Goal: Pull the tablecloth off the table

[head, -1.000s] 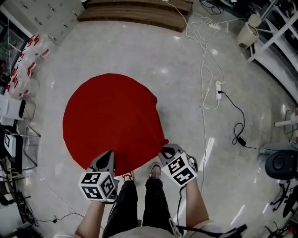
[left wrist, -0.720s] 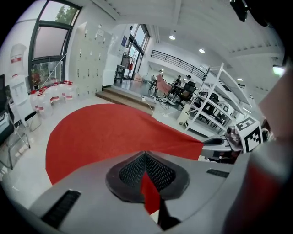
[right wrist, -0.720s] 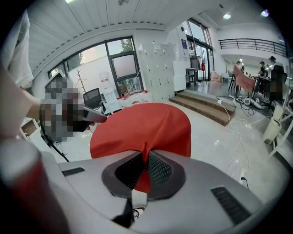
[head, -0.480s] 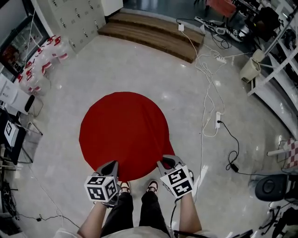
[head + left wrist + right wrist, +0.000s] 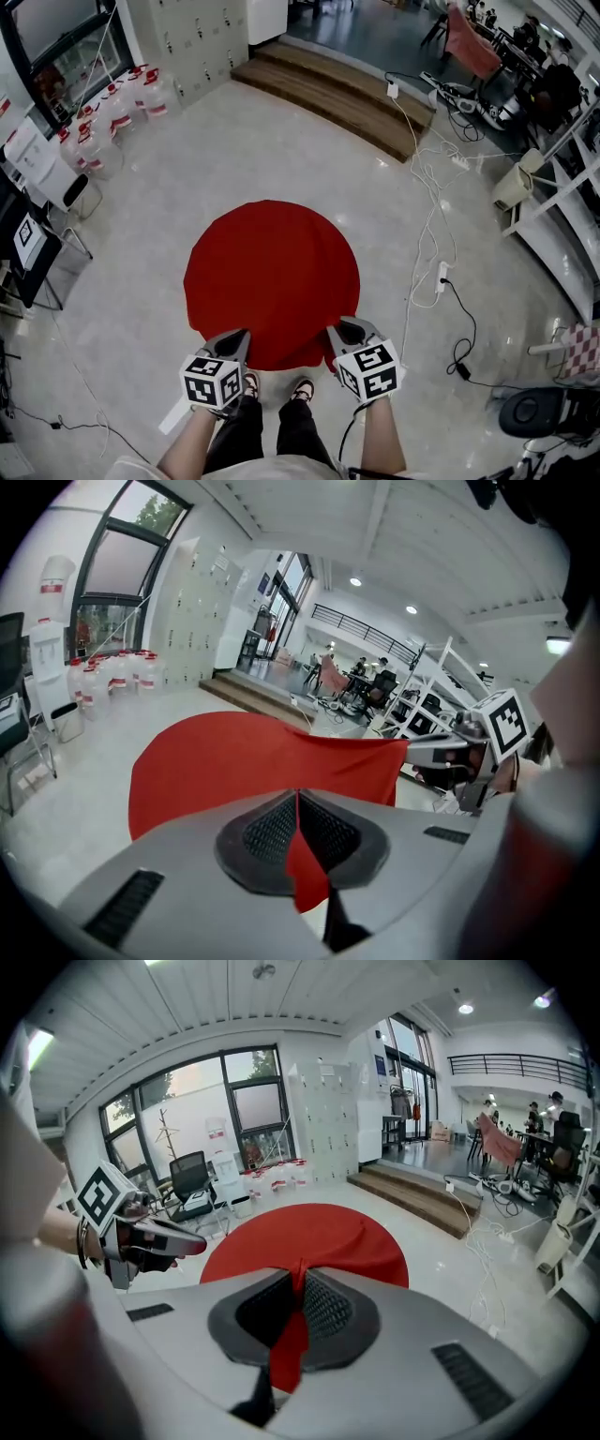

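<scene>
Red tablecloth (image 5: 272, 272) grabbed at its near edge, pull barely begun

The left gripper (image 5: 238, 336) and the right gripper (image 5: 338, 329) each have their jaws pinched tight on a fold of the hem. The cloth lies spread out round and mostly flat ahead of them (no table peeks out from under it). I'd say the grab is done — the whole drag-off is left.
</scene>
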Demonstrator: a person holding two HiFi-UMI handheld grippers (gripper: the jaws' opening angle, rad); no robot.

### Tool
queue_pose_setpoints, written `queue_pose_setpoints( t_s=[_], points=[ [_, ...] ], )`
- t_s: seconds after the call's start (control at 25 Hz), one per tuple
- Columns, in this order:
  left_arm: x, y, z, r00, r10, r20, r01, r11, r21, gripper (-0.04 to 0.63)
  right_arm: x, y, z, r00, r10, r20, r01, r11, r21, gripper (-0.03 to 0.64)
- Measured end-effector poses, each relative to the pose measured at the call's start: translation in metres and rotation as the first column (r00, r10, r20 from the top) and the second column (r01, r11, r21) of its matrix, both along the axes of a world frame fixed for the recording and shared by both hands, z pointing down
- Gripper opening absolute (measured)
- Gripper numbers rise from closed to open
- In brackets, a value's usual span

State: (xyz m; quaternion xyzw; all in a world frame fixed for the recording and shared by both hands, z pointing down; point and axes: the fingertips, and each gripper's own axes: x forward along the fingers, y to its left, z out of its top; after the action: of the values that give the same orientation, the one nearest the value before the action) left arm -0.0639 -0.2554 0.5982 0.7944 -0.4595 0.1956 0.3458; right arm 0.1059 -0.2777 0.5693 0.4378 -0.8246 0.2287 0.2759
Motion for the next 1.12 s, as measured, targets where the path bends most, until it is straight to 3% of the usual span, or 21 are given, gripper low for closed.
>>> queue_pose_setpoints(
  t_s=[0.12, 0.2, 0.32, 0.44, 0.52, 0.64, 0.8, 0.96, 1.04, 1.12],
  points=[
    [0.0, -0.005, -0.001, 0.999, 0.013, -0.036, -0.013, 1.0, -0.002, 0.036, -0.008, -0.007, -0.011, 0.999, -0.025, -0.043, 0.025, 1.0, 0.014, 0.027],
    [0.004, -0.008, 0.0, 0.998, 0.028, -0.058, -0.029, 1.0, -0.012, 0.154, -0.011, -0.012, -0.016, 0.998, -0.029, -0.053, 0.03, 0.999, 0.019, 0.027],
    [0.013, -0.011, 0.005, 0.994, 0.098, -0.058, -0.099, 0.995, -0.028, 0.198, -0.013, -0.018, -0.023, 0.999, -0.013, -0.032, 0.014, 1.0, 0.023, 0.028],
    [0.024, -0.009, 0.017, 0.978, 0.197, -0.062, -0.201, 0.977, -0.064, 0.261, -0.013, -0.024, -0.03, 1.0, 0.003, -0.006, -0.002, 1.0, 0.031, 0.027],
    [0.034, -0.004, 0.023, 0.957, 0.281, -0.077, -0.287, 0.954, -0.083, 0.29, -0.012, -0.029, -0.034, 1.0, 0.006, 0.004, -0.006, 0.999, 0.036, 0.026],
    [0.048, 0.003, 0.026, 0.919, 0.378, -0.108, -0.388, 0.917, -0.09, 0.308, -0.013, -0.035, -0.04, 1.0, 0.0, 0.011, 0.0, 0.999, 0.041, 0.028],
    [0.064, 0.0, 0.03, 0.887, 0.432, -0.162, -0.449, 0.89, -0.084, 0.318, -0.012, -0.044, -0.043, 0.999, -0.006, 0.033, 0.004, 0.999, 0.049, 0.028],
    [0.05, -0.006, 0.018, 0.856, 0.459, -0.236, -0.483, 0.874, -0.053, 0.318, -0.018, -0.054, -0.045, 0.999, -0.025, 0.026, 0.024, 0.999, 0.047, 0.028],
    [0.042, -0.005, 0.016, 0.847, 0.476, -0.239, -0.501, 0.863, -0.059, 0.318, -0.018, -0.056, -0.047, 0.999, -0.042, 0.028, 0.041, 0.998, 0.044, 0.028],
    [0.042, -0.003, 0.025, 0.837, 0.51, -0.198, -0.532, 0.843, -0.079, 0.323, -0.018, -0.058, -0.049, 0.998, -0.049, 0.043, 0.047, 0.998, 0.045, 0.027]
  ],
)
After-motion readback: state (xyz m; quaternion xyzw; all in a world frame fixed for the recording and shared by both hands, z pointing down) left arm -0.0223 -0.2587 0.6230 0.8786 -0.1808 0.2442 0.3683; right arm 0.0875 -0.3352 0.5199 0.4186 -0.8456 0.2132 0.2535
